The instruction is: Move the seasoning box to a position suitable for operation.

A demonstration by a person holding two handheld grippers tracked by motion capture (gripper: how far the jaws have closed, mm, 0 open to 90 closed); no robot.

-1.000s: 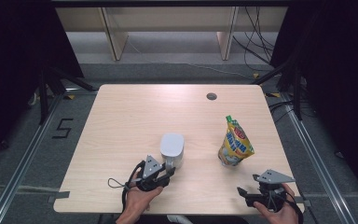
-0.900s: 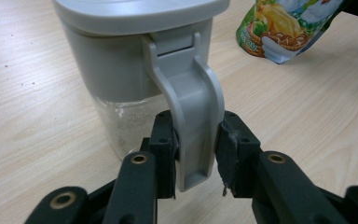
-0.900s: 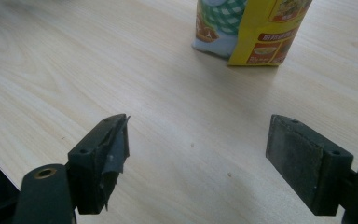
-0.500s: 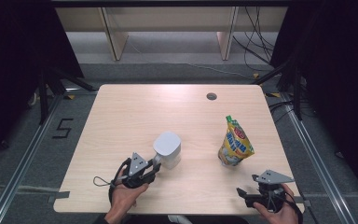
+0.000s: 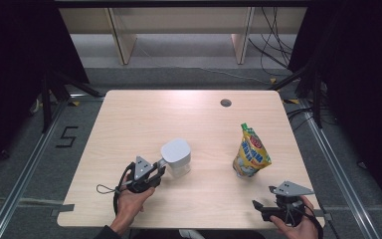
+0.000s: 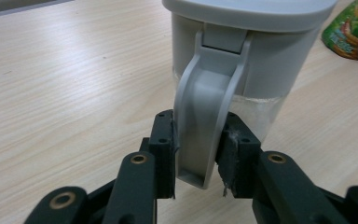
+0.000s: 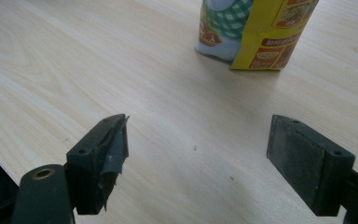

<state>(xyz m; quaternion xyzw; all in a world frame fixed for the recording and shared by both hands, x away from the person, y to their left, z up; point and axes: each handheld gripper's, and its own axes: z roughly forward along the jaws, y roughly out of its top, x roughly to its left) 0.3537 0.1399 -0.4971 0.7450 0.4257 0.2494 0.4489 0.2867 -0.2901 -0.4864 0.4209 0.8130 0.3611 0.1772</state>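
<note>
A grey-lidded jug [image 5: 177, 157] with a clear lower body stands near the table's front middle. My left gripper [image 5: 155, 170] is shut on the jug's grey handle [image 6: 205, 126], a pad on each side of it. A yellow and green snack pouch [image 5: 250, 152] stands upright to the right, its base visible in the right gripper view [image 7: 256, 32]. My right gripper [image 7: 198, 156] stays near the front right corner [image 5: 268, 206], open, with bare wood between its jaws and the pouch a short way beyond them.
The wooden table [image 5: 144, 119] has a round cable hole [image 5: 226, 103] at the back right. Black frames and floor rails flank the table. Shelving legs and cables lie on the floor beyond its far edge.
My left gripper has slid the jug to the left along the front of the table. The right gripper and the pouch have stayed put.
</note>
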